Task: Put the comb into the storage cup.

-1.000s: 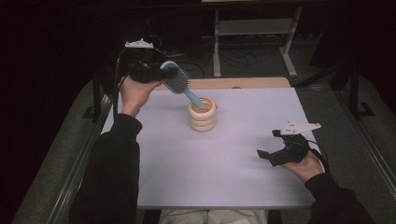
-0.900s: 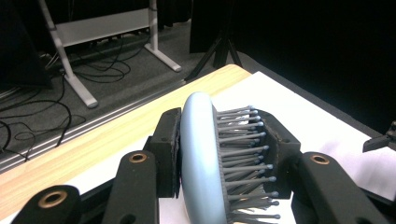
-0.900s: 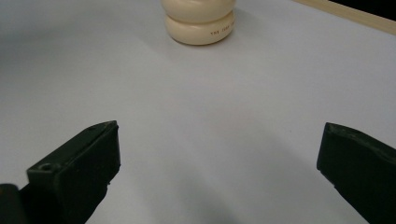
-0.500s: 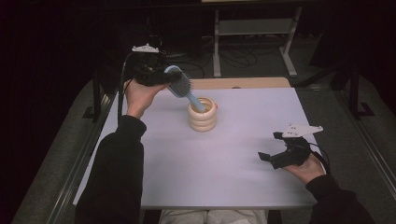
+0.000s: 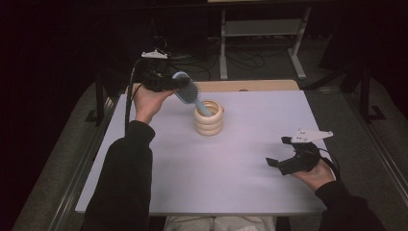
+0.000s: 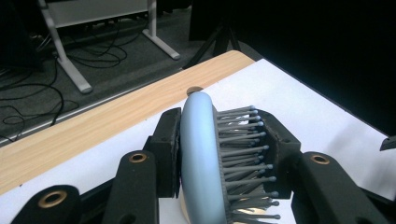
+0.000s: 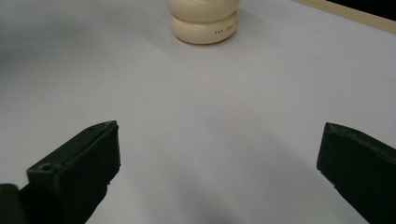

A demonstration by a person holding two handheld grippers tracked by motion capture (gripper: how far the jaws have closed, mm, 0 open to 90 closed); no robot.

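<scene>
A light blue hairbrush (image 5: 186, 90) with grey bristles is tilted, its handle reaching down into a cream ribbed cup (image 5: 209, 119) at the table's middle back. My left gripper (image 5: 179, 85) is shut on the brush head; in the left gripper view its jaws press the blue back and the bristle side of the hairbrush (image 6: 200, 154), with the left gripper (image 6: 219, 140) pointing over the table's far edge. My right gripper (image 5: 278, 163) rests low at the front right, open, with nothing between its jaws. The right gripper (image 7: 219, 154) faces the cup (image 7: 204, 21) across bare table.
A white sheet (image 5: 240, 192) covers the table, with a wooden strip (image 5: 260, 85) along its far edge. Beyond it stand a metal frame (image 5: 262, 29) and loose cables (image 5: 192, 67) on the dark floor. Grey rails run along both table sides.
My left hand has sunk a little and shifted right, bringing the brush lower with its handle in the cup. The right hand has kept still.
</scene>
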